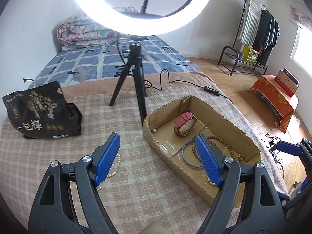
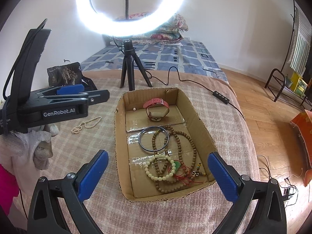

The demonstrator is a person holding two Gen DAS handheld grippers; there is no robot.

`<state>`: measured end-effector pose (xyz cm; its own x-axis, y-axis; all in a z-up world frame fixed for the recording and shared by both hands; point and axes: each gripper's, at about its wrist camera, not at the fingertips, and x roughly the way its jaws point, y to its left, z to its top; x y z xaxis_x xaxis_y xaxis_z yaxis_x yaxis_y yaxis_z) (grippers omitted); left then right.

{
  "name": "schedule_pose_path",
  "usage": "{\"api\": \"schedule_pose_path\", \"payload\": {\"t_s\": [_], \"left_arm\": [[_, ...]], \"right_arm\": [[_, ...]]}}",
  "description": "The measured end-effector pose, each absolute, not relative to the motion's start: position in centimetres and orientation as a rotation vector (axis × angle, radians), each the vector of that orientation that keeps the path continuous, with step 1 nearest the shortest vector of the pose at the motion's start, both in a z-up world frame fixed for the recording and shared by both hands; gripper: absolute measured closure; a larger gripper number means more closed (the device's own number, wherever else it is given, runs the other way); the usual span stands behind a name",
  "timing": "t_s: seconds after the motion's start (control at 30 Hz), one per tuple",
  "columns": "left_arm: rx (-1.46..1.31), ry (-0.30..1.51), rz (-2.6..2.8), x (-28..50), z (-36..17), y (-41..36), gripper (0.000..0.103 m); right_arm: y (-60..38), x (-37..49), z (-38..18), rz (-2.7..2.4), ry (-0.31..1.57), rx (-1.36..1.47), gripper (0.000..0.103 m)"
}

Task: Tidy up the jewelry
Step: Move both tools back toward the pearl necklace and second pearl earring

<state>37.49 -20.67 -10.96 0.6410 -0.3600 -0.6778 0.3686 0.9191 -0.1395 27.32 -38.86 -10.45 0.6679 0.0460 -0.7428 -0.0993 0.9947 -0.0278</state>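
Both grippers had their blue fingers spread apart, and nothing was between them. On the far left, a black snack bag (image 1: pixel 42 110) lay on the checked blanket (image 1: pixel 64 150). Next to it, the left gripper (image 1: pixel 158 159) hovered over the blanket, its jaws wide and empty; the right wrist view showed it from the side, held by a hand in a white glove (image 2: pixel 29 146). A pearl necklace (image 2: pixel 86 124) lay on the blanket just below this gripper, outside the box and near its left wall.

Behind, in the middle, a ring light (image 2: pixel 130 7) stood on a small black tripod (image 2: pixel 128 68). To the right of the necklace was the cardboard box (image 2: pixel 119 140). Inside it, at the far end, a single pearl (image 2: pixel 134 108) lay beside a pink watch (image 2: pixel 156 110). Nearer lay a dark bangle (image 2: pixel 154 141), a long string of brown wooden beads (image 2: pixel 181 146), a bracelet of pale beads (image 2: pixel 160 167) and a green pendant on red cord (image 2: pixel 176 166), partly over each other. The right gripper (image 2: pixel 158 173) was above the near end of the box, jaws at their widest, holding nothing. Further right was a wooden floor (image 2: pixel 263 117).
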Motion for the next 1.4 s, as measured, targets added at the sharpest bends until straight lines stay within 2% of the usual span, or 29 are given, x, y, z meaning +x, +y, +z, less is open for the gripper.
{"api": "schedule_pose_path", "payload": {"t_s": [0.57, 0.77, 1.07, 1.1, 1.17, 1.27, 1.4], "left_arm": [[-0.015, 0.724, -0.325, 32.3, -8.5, -7.3, 0.021], [-0.005, 0.741, -0.335, 29.0, -9.9, -3.8, 0.021], [0.044, 0.801, -0.413, 24.0, -13.3, -2.7, 0.022], [0.046, 0.803, -0.422, 23.6, -13.6, -2.8, 0.025], [0.054, 0.825, -0.447, 22.7, -14.4, -3.1, 0.037], [0.071, 0.864, -0.490, 21.7, -15.8, -3.7, 0.048], [0.063, 0.901, -0.535, 20.9, -17.2, -4.5, 0.055]], "right_arm": [[-34.6, 27.5, -9.2, 0.102, 0.773, -0.117, 0.000], [-31.9, 28.5, -9.2, 0.172, 0.805, -0.113, 0.000], [-27.8, 30.2, -10.0, 0.278, 0.854, -0.130, 0.000], [-27.4, 30.4, -10.2, 0.289, 0.862, -0.130, 0.000], [-26.6, 30.9, -10.5, 0.307, 0.878, -0.124, 0.000], [-25.7, 31.9, -11.1, 0.334, 0.908, -0.098, 0.002], [-24.4, 33.1, -12.0, 0.386, 0.959, -0.051, 0.006]]}}
